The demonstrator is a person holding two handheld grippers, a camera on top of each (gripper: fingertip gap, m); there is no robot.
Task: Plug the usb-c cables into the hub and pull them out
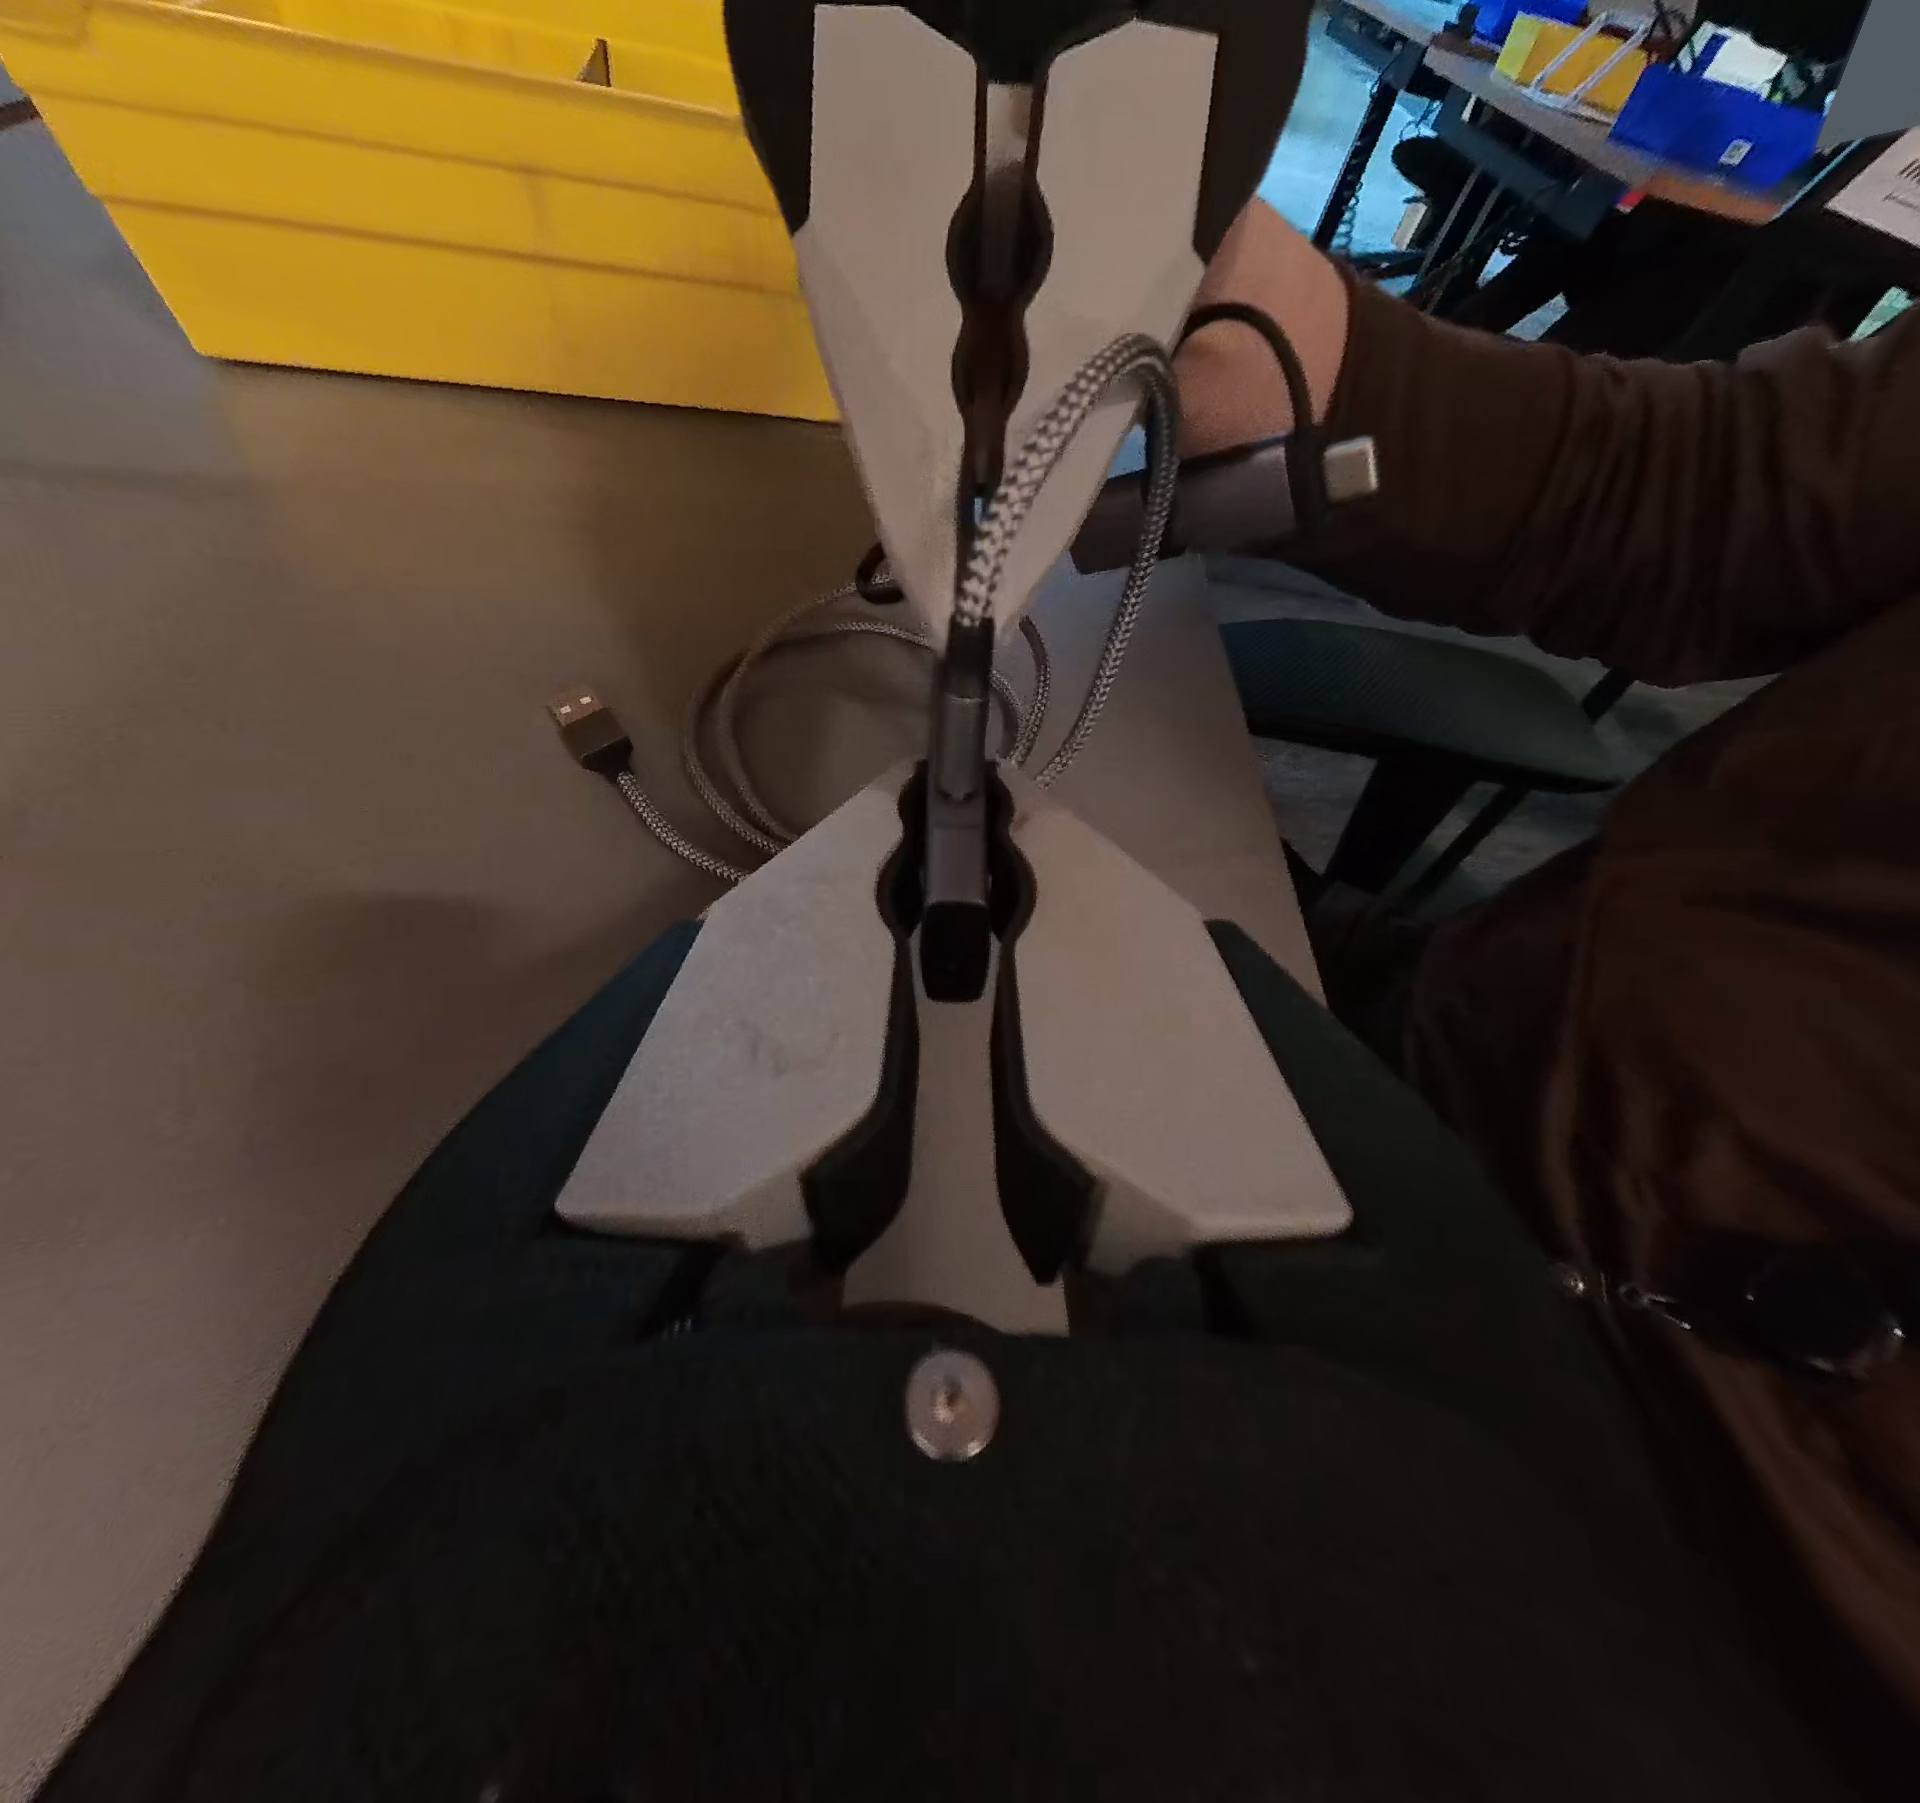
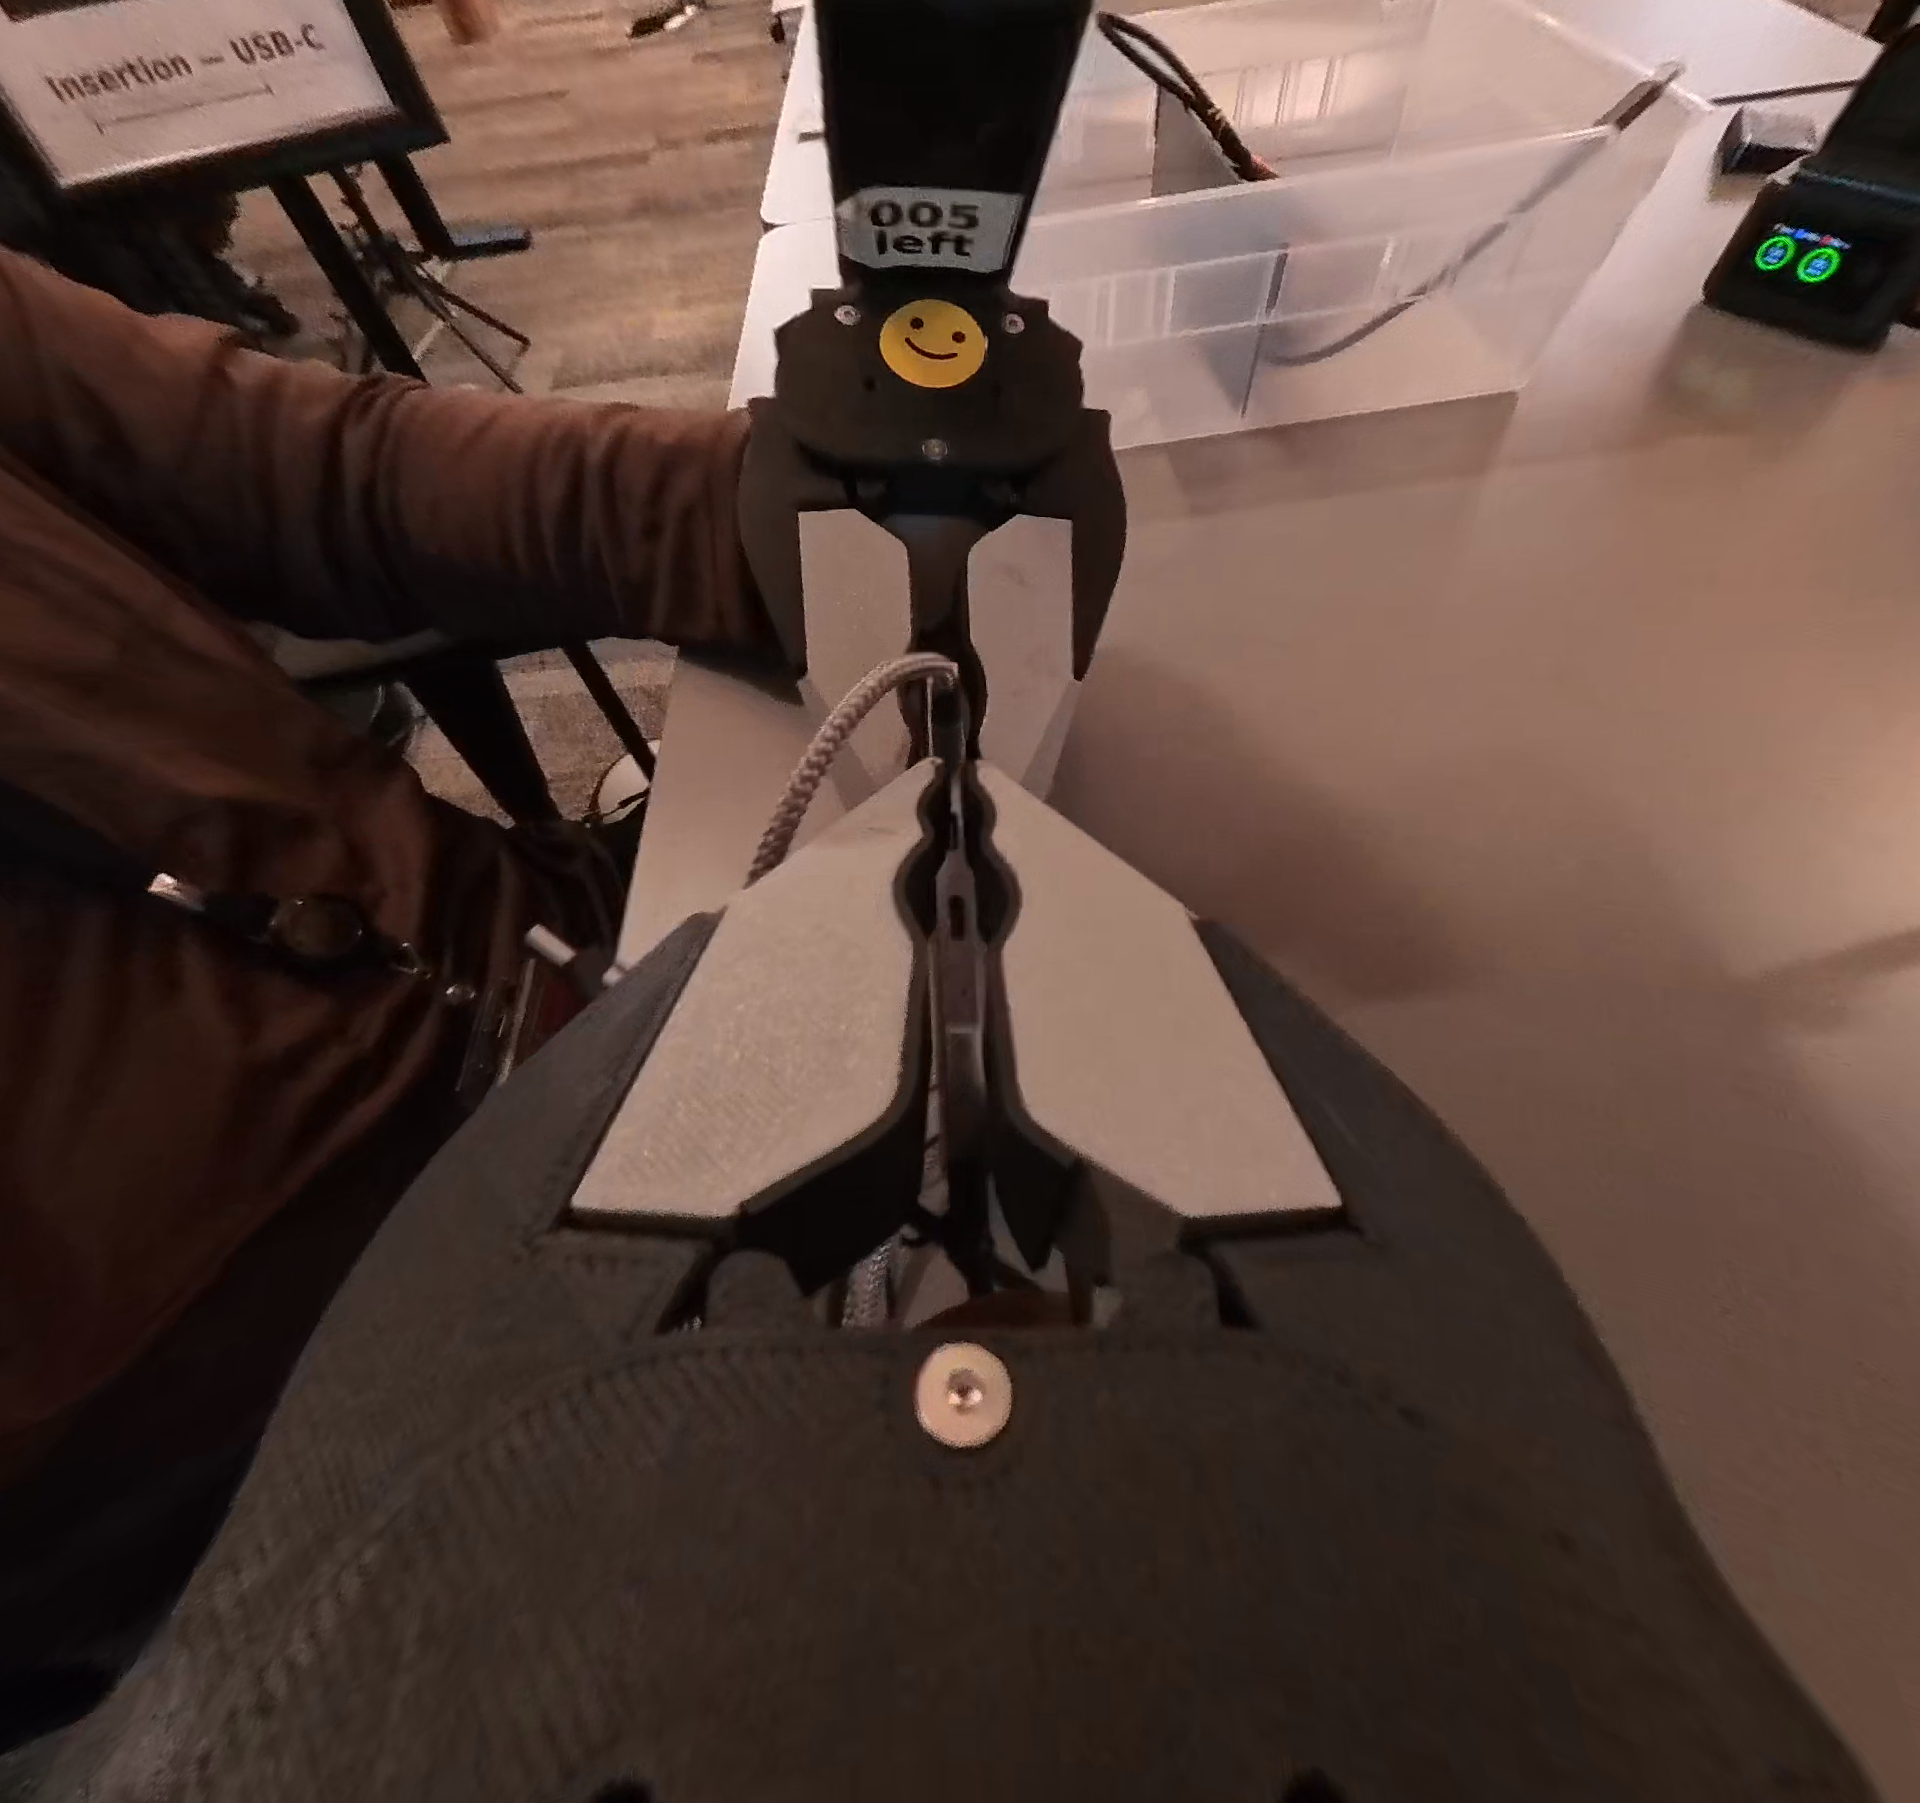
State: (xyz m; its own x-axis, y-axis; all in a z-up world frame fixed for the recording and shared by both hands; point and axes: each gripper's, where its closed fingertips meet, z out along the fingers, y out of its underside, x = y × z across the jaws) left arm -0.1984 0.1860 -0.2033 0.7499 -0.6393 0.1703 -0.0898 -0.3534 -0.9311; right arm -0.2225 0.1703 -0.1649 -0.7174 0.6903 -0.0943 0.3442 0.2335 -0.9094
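My two grippers meet tip to tip above the table. My left gripper (image 1: pixel 954 797) is shut on the grey plug (image 1: pixel 956 730) of a braided cable (image 1: pixel 1164 465), which arcs up and drops to a coil on the table. My right gripper (image 1: pixel 961 626) faces it, shut (image 2: pixel 951 782) on a thin dark piece with a slot, apparently the hub's edge (image 2: pixel 954 922). A grey hub body (image 1: pixel 1236 496) with a short black cable (image 1: pixel 1288 371) and a silver plug (image 1: pixel 1351 465) sticks out behind the right gripper's finger. I cannot tell whether the braided cable's plug sits in a port. The left gripper (image 2: pixel 940 730) also shows in the right wrist view.
The cable's other plug (image 1: pixel 587 727) lies on the grey table (image 1: pixel 260 610). A yellow bin (image 1: pixel 416 195) stands behind it. A clear plastic bin (image 2: pixel 1351 226) and a black device with a lit screen (image 2: pixel 1808 267) stand farther off. A person's brown sleeve (image 1: pixel 1610 486) is close by. Spacing between my two grippers at the tips: around 4 cm.
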